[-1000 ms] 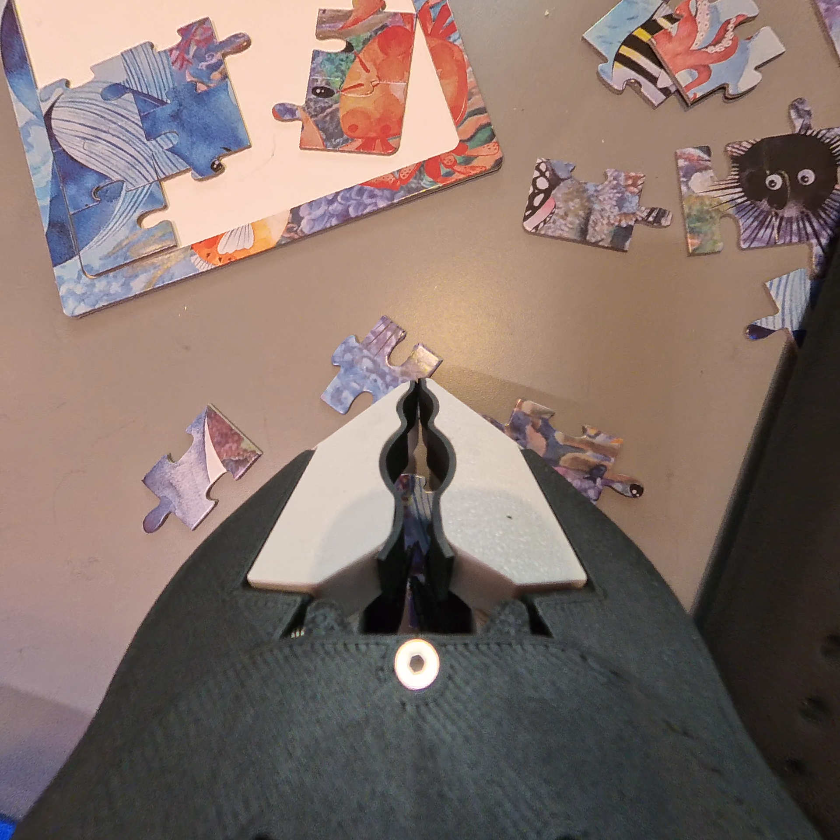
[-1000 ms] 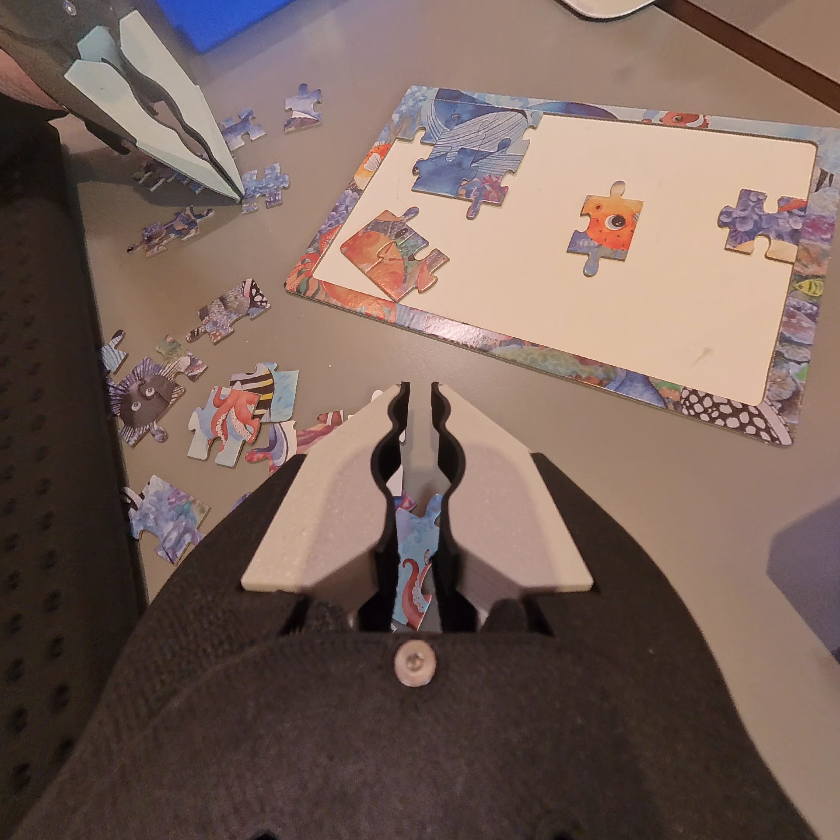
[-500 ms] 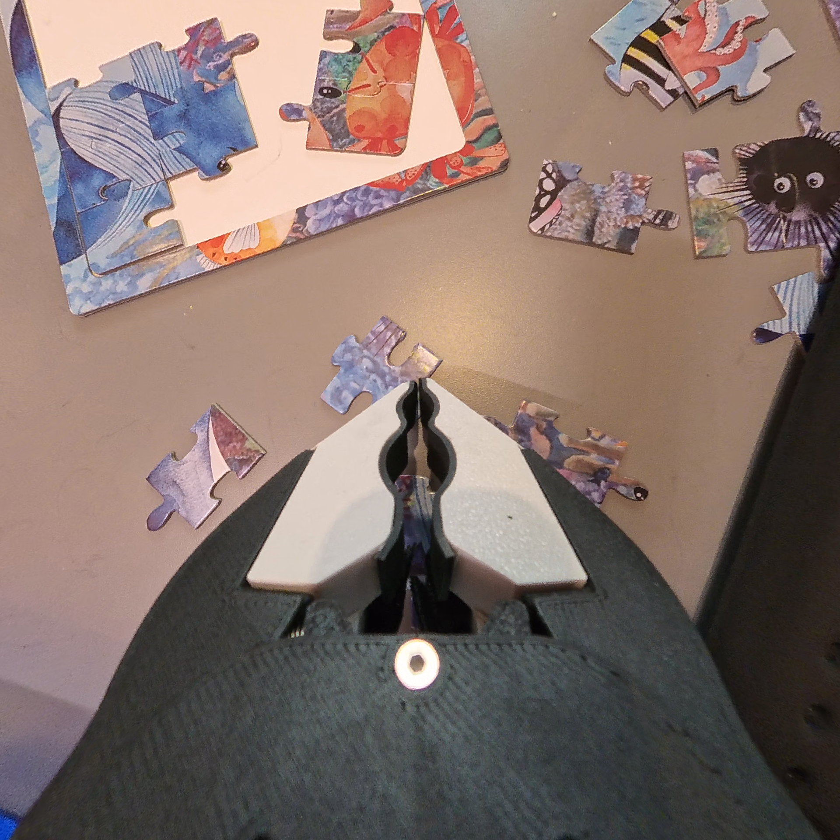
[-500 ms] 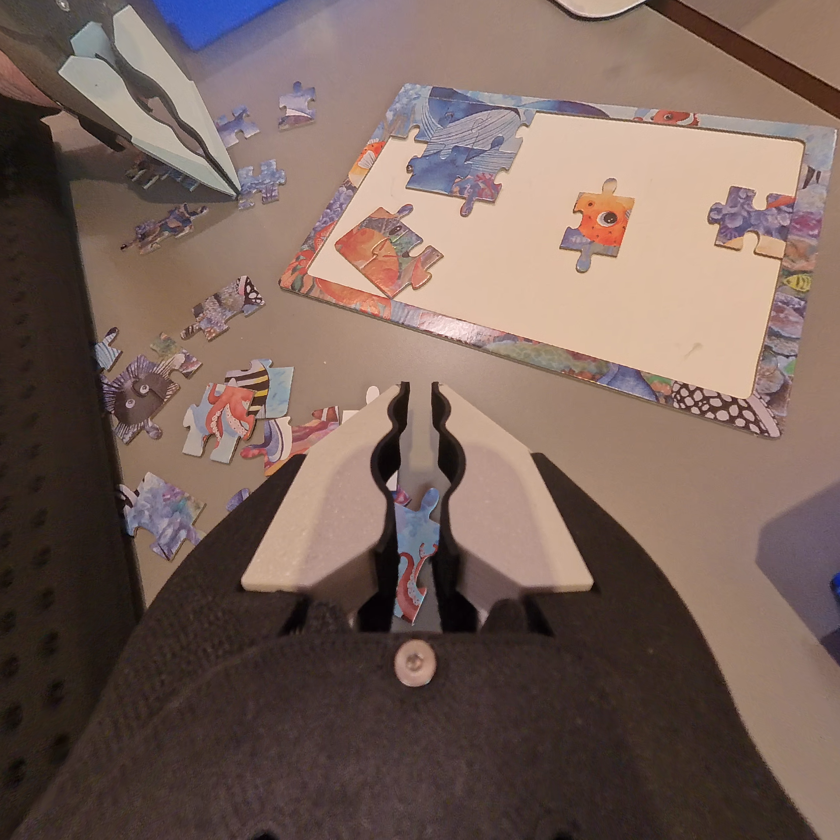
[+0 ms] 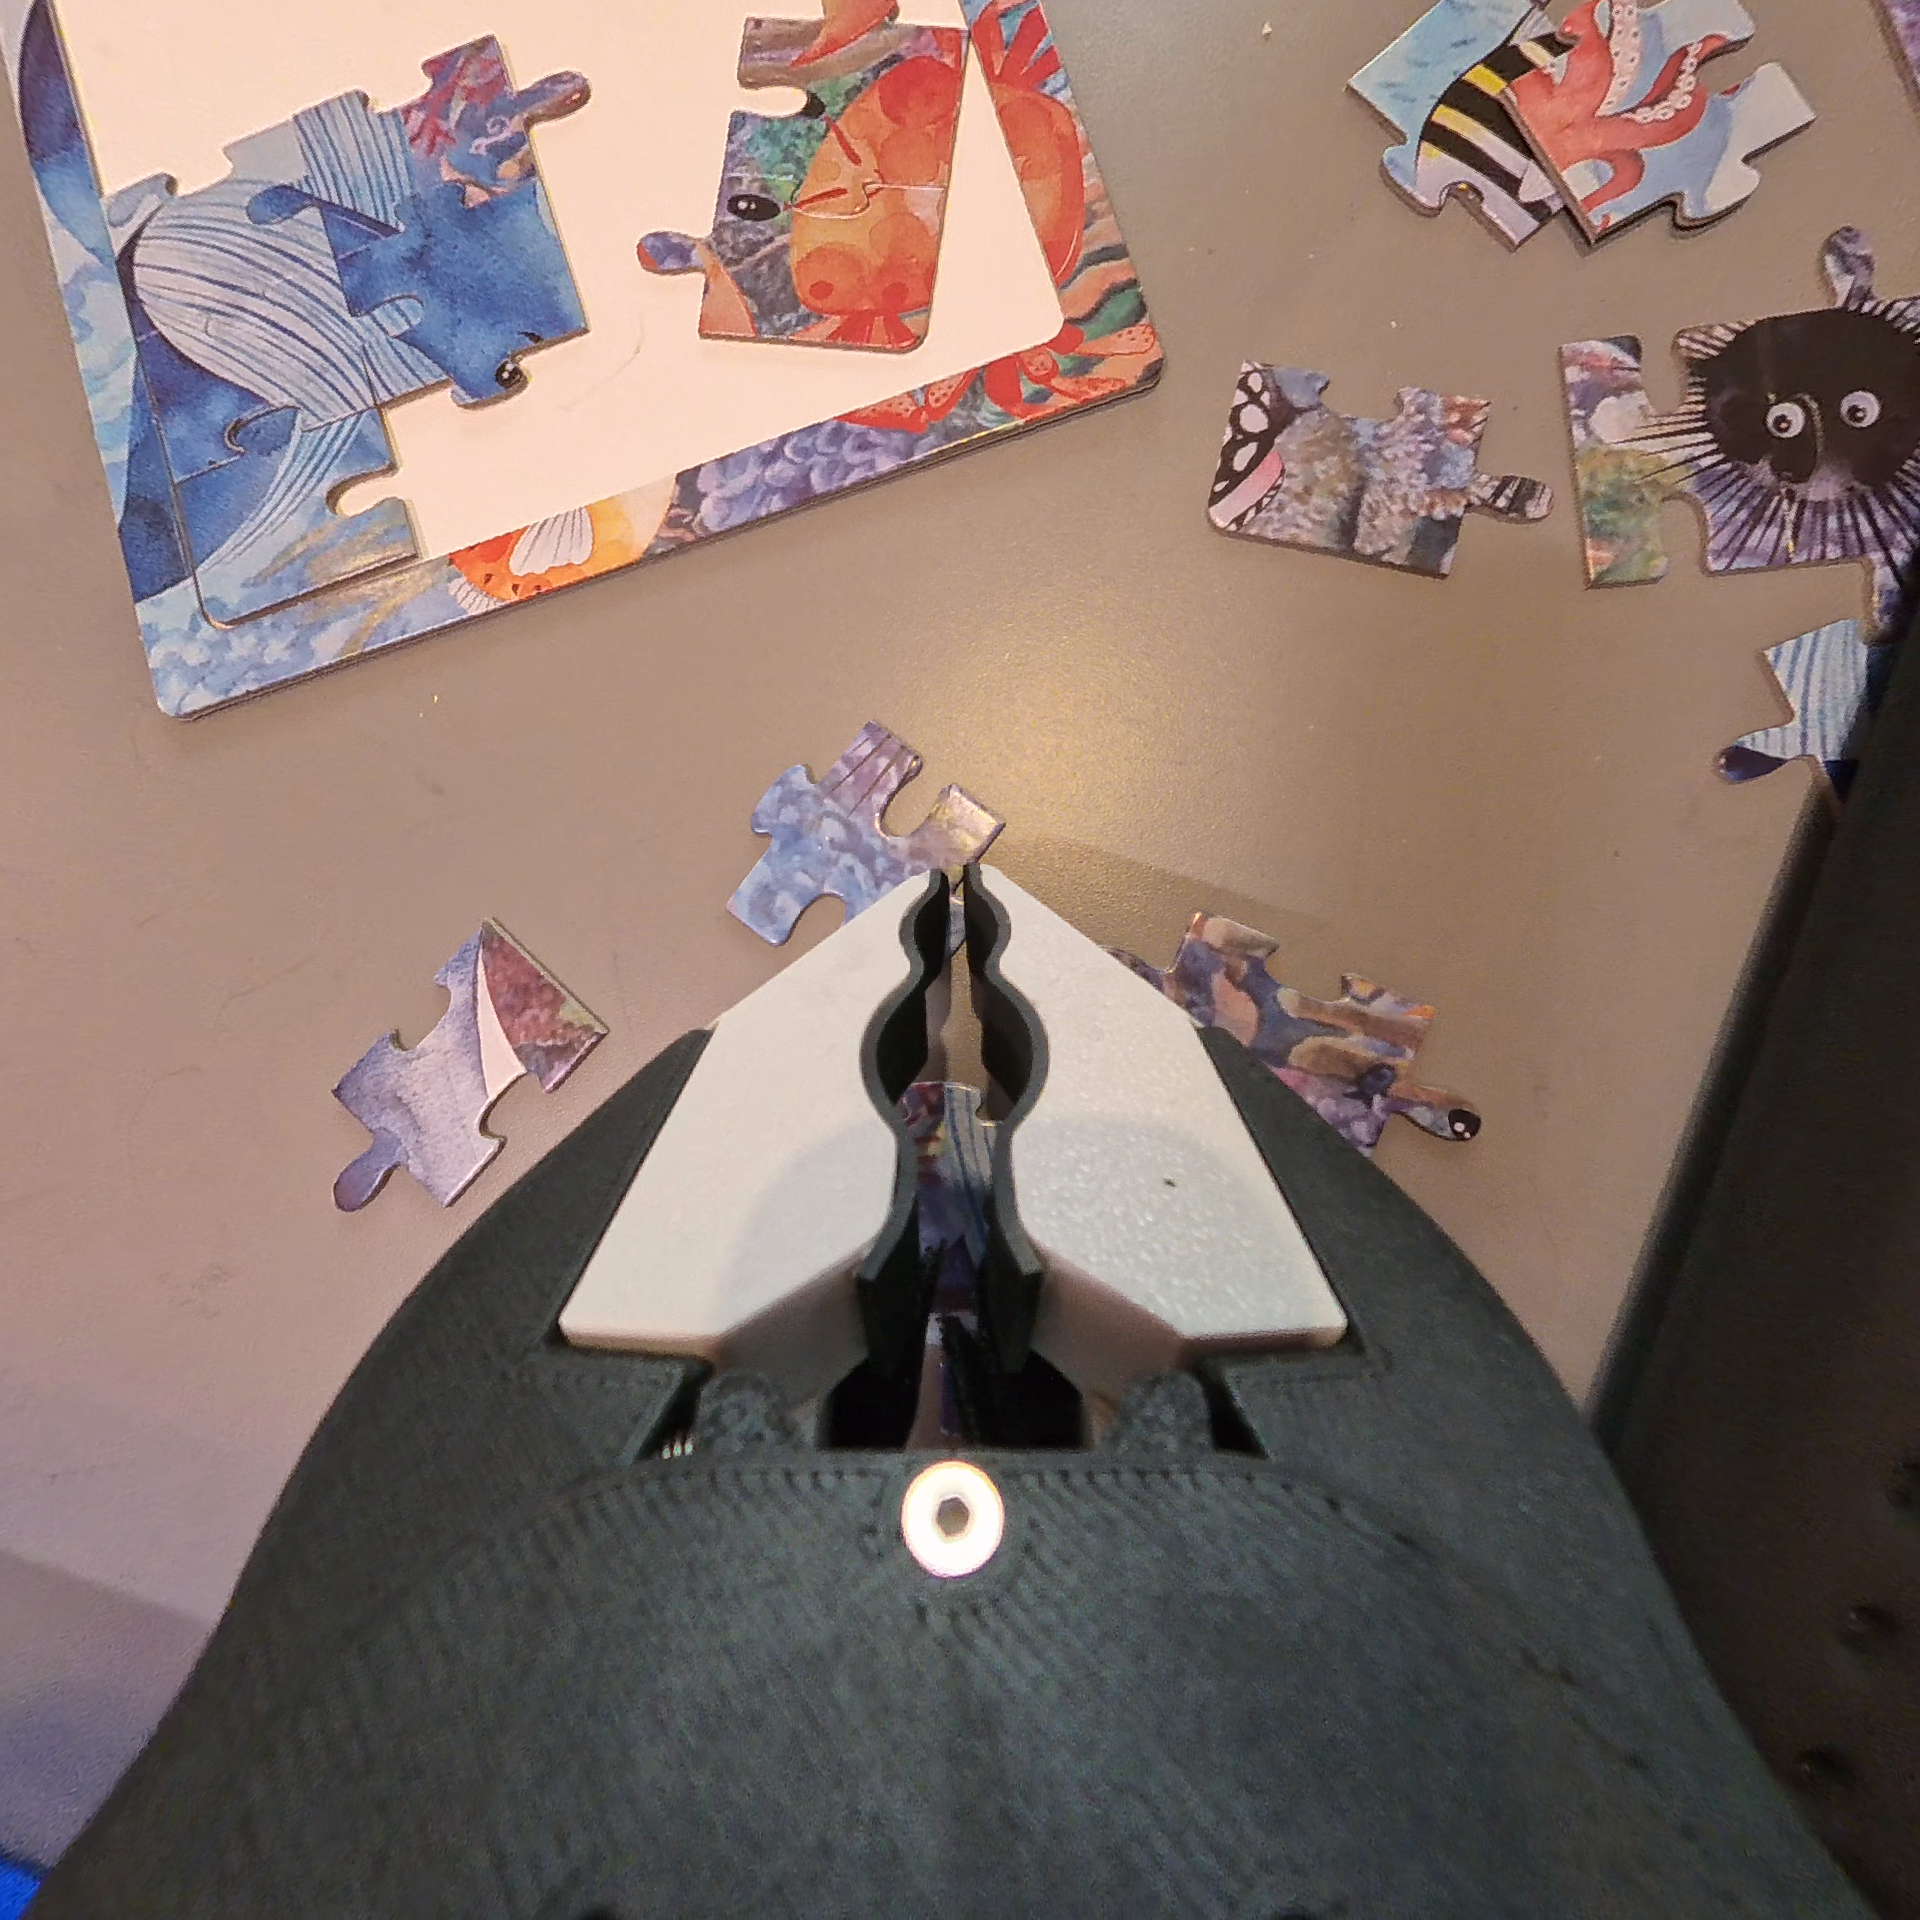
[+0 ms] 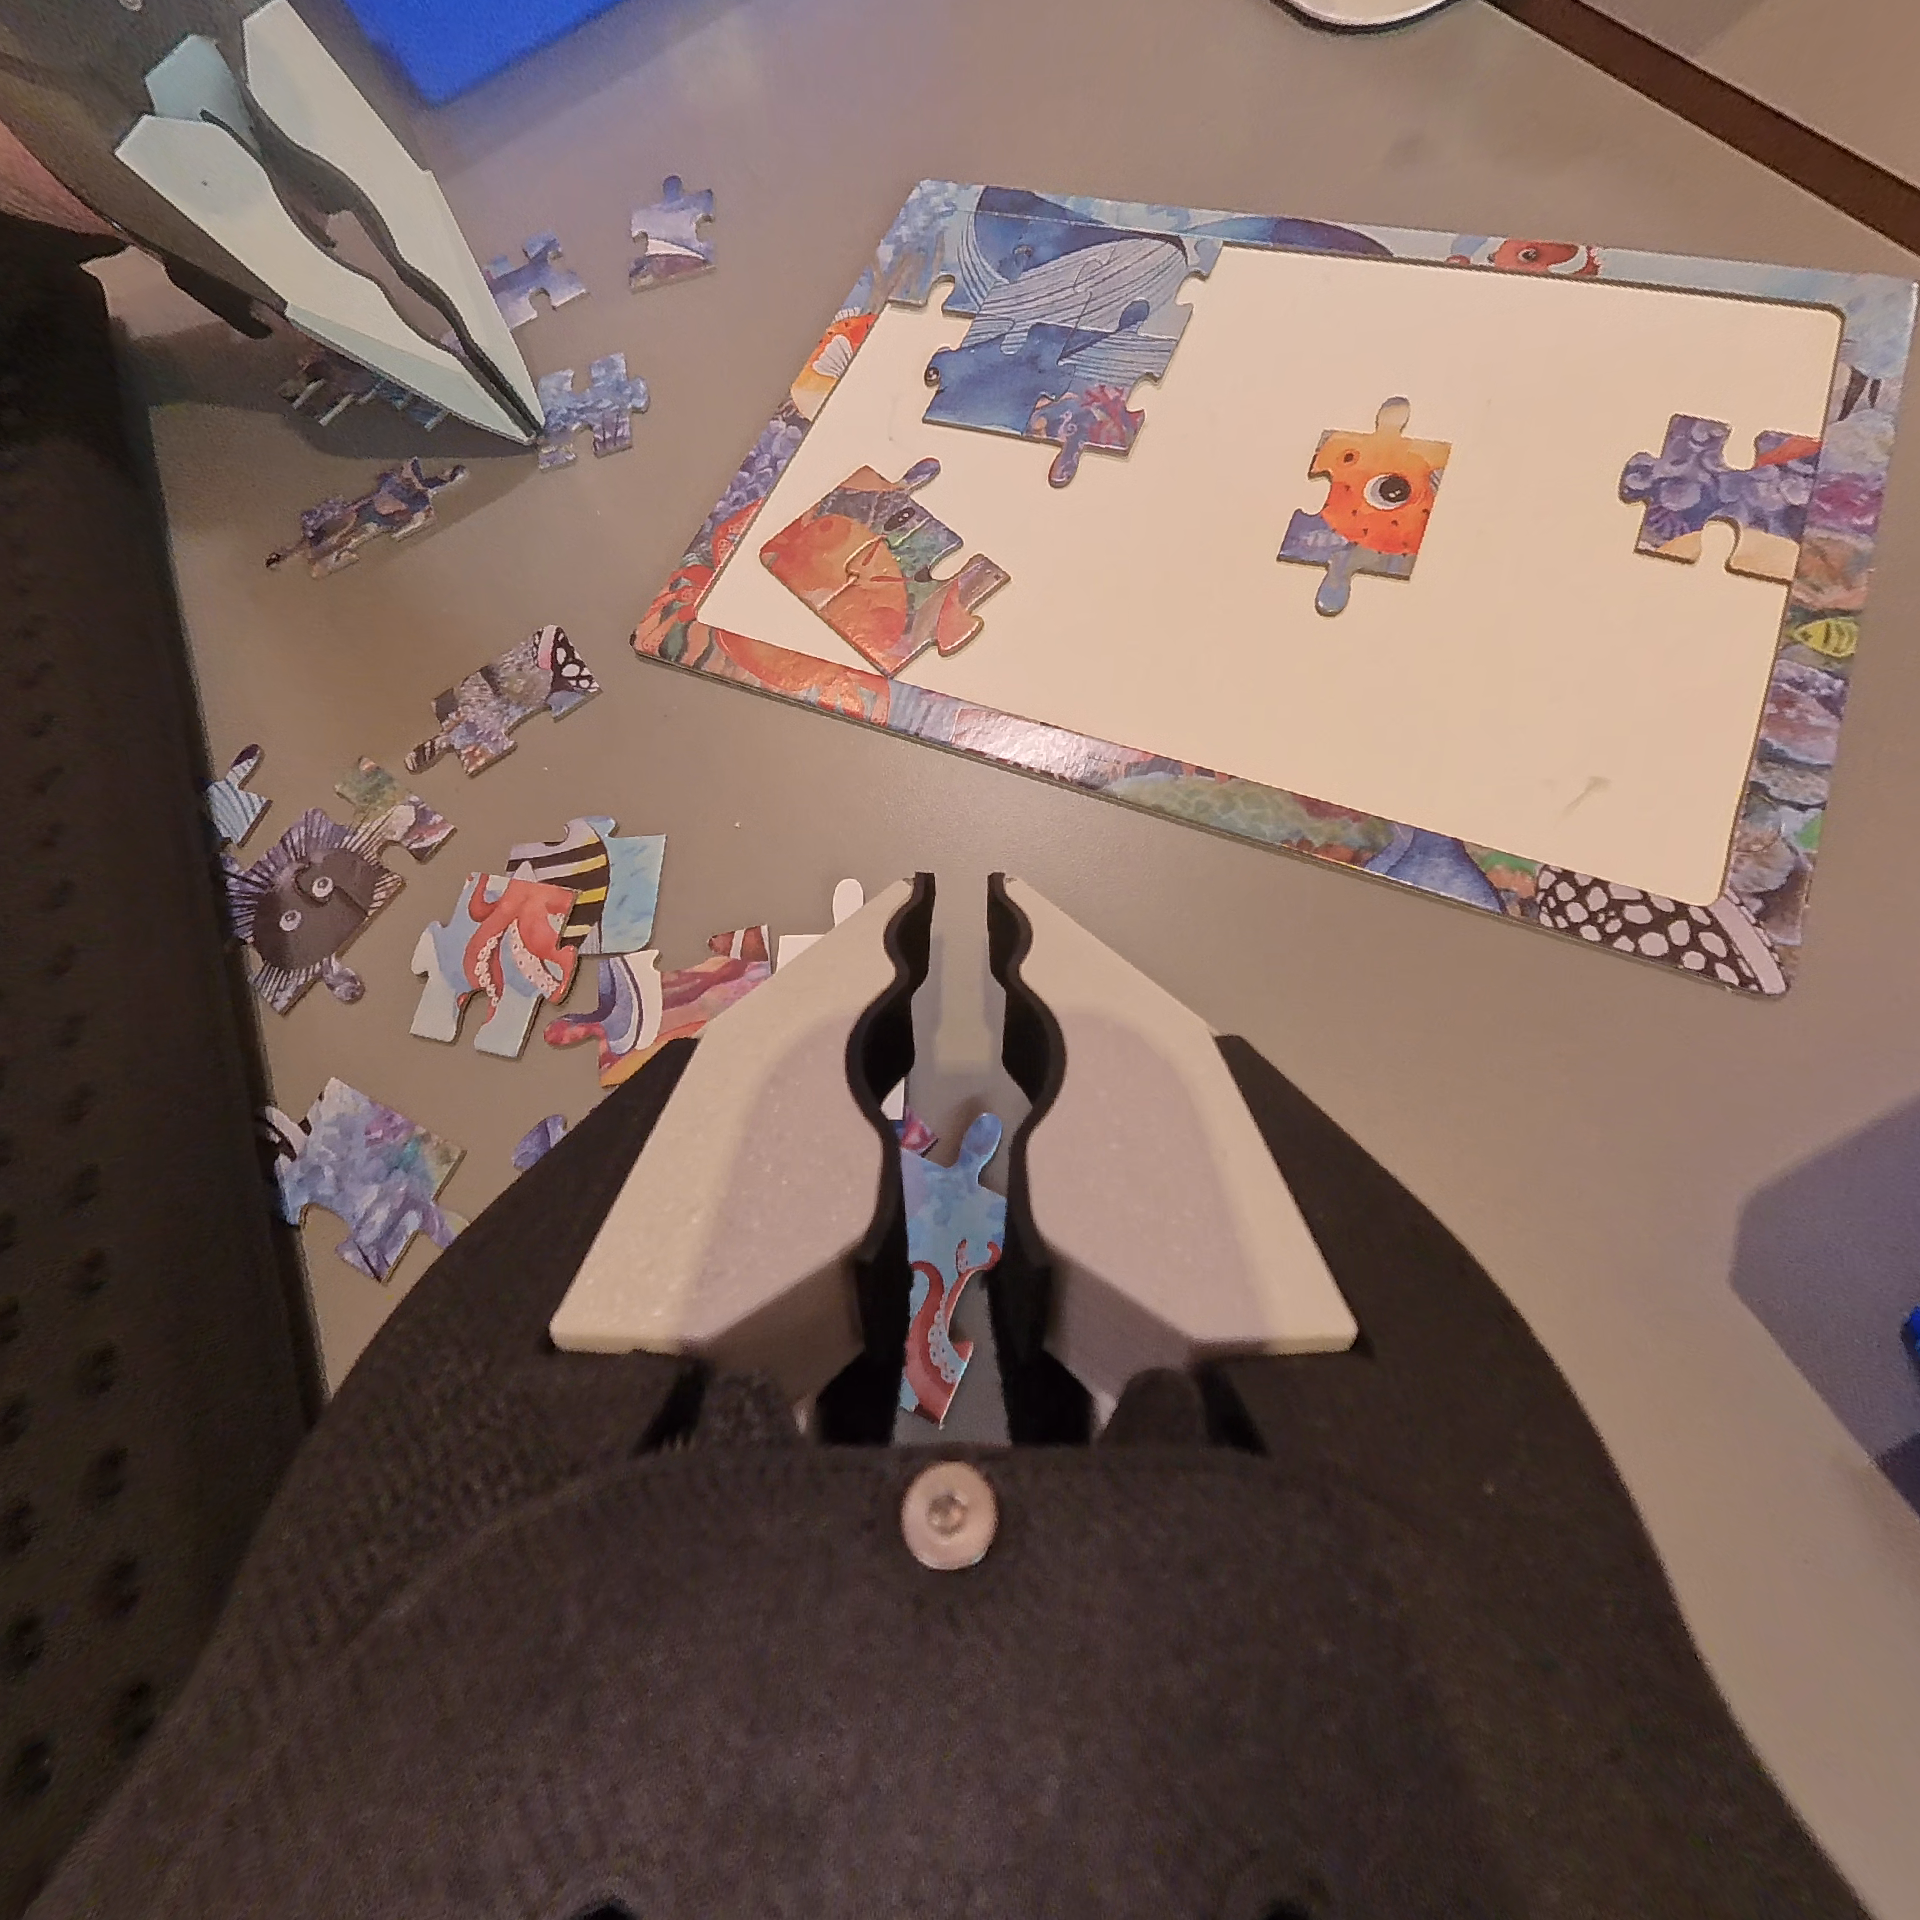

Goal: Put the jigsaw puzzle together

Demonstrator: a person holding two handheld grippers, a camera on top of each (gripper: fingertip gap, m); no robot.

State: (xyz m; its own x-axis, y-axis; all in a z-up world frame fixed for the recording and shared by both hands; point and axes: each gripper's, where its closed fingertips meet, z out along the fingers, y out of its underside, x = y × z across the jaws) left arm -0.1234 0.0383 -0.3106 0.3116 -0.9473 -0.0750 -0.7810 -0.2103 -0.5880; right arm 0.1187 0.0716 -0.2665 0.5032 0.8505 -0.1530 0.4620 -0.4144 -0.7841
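Two handheld grippers hover over a grey counter [image 6: 1351,1091] strewn with sea-themed jigsaw pieces. The left gripper [image 5: 957,883] has its jaws drawn almost together at the tips, which sit just above a blue-purple coral piece [image 5: 831,842]; whether they pinch anything cannot be told, though a purple piece [image 5: 951,1143] shows through the gap farther back. The right gripper [image 6: 958,883] has its jaws parted by a narrow slot, gripping nothing, above a pale blue piece with red tentacles [image 6: 951,1247] lying on the counter below.

The puzzle tray [image 6: 1195,758], bordered in reef artwork, lies ahead of the right gripper. Inside it, joined blue whale pieces [image 6: 1060,332] fill the far-left corner, orange crab pieces [image 6: 873,571] lie tilted at the near-left corner, an orange pufferfish piece [image 6: 1371,499] sits alone mid-tray, and a purple coral piece [image 6: 1714,499] rests against the right border.

Loose pieces lie left of the tray, among them a black sea urchin piece [image 6: 301,904], an octopus piece [image 6: 499,956] overlapping a striped fish piece [image 6: 603,873], and a spotted piece [image 6: 509,696].
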